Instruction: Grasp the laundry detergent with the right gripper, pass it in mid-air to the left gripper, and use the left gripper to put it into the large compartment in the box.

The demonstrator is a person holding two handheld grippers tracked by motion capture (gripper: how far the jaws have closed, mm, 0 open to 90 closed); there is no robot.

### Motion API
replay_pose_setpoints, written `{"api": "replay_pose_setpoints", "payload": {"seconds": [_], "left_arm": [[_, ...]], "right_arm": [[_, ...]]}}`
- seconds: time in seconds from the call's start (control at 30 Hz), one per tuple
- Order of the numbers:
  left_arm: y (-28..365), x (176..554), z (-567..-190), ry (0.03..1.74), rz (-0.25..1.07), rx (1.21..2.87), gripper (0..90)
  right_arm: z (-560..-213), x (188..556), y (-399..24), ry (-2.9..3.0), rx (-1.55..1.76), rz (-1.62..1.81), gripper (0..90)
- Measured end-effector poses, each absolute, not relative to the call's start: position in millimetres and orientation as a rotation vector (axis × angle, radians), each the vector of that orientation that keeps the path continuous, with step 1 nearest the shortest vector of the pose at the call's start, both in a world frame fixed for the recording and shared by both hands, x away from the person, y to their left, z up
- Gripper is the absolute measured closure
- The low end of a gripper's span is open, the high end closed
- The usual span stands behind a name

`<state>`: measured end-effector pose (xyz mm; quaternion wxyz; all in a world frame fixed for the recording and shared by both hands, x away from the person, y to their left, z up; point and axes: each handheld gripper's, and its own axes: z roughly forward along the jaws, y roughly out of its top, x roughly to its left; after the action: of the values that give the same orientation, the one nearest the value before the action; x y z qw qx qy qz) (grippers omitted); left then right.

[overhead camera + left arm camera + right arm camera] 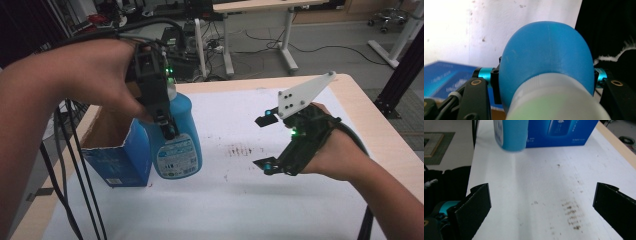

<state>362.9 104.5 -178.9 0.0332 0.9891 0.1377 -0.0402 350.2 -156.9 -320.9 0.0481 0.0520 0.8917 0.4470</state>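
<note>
A blue bottle [177, 135] with a white printed label hangs above the white table sheet, held near its neck by my left gripper [162, 107], which is shut on it. In the left gripper view the bottle [546, 60] bulges between the two jaws, its whitish cap end nearest the camera. An open blue box [120, 155] stands just left of the bottle. My right gripper [265, 142] is open over the sheet at the right, nothing between its fingers [475, 207]. The right gripper view shows the bottle's base [510, 135] in front of the blue box [561, 131].
The white sheet [240, 195] covers a wooden table [372, 130] and carries a patch of brown marks [242, 149]. Black cables [75, 175] trail off the table's left side. Desk legs and more cables stand on the floor beyond the far edge.
</note>
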Motion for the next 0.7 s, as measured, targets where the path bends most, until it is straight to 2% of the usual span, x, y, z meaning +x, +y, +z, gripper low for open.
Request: {"api": "replay_pose_setpoints", "payload": {"seconds": [0.1, 0.23, 0.27, 0.3, 0.4, 0.43, 0.47, 0.57, 0.7], "left_arm": [[114, 366, -169, 0.500, -0.106, 3.031, 39.2], [134, 373, -145, 0.718, -0.061, 2.979, 39.2], [134, 373, -145, 0.718, -0.061, 2.979, 39.2], [143, 376, -136, 0.819, -0.041, 2.948, 39.2], [153, 379, -127, 0.914, -0.021, 2.920, 39.2], [160, 381, -121, 1.025, -0.011, 2.864, 39.2], [160, 381, -121, 1.025, -0.011, 2.864, 39.2], [181, 388, -114, 1.307, -0.020, 2.733, 39.2], [195, 394, -109, 1.414, 0.001, 2.686, 39.2]], "right_arm": [[-316, 353, -162, 2.750, 0.158, 1.284, 0.8], [-308, 357, -171, 2.753, 0.154, 1.222, 0.8], [-308, 357, -171, 2.753, 0.154, 1.222, 0.8], [-303, 359, -175, 2.762, 0.157, 1.201, 0.8], [-300, 360, -176, 2.773, 0.148, 1.171, 0.8], [-299, 361, -176, 2.774, 0.139, 1.165, 0.8], [-299, 361, -176, 2.774, 0.139, 1.165, 0.8], [-297, 361, -177, 2.783, 0.130, 1.154, 0.9], [-296, 361, -176, 2.781, 0.123, 1.153, 0.9]]}}
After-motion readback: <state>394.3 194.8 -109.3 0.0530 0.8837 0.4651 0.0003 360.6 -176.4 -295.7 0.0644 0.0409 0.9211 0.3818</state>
